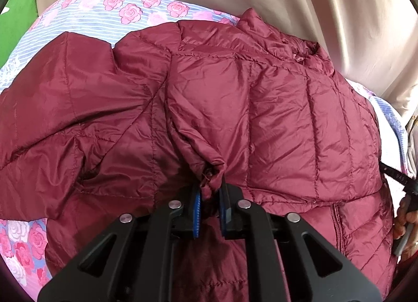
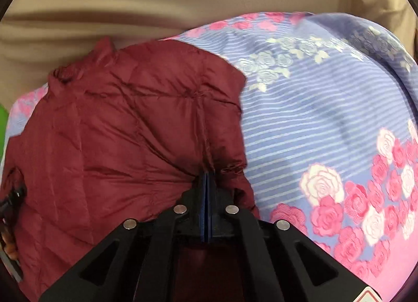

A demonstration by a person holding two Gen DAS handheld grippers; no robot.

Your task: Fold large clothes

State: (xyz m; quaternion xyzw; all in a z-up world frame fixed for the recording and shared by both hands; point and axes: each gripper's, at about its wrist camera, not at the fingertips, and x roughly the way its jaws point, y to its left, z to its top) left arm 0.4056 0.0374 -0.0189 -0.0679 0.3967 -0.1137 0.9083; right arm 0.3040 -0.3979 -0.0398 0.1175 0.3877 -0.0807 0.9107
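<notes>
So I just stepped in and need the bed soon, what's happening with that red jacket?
A person is folding a maroon puffer jacket spread on a floral bedsheet, holding a two-finger gripper in each hand. The left gripper is pinched on a bunched sleeve cuff drawn over the jacket's body. The right gripper is shut at the jacket's edge, apparently nipping a thin bit of fabric. The fold is only partly done.
</notes>
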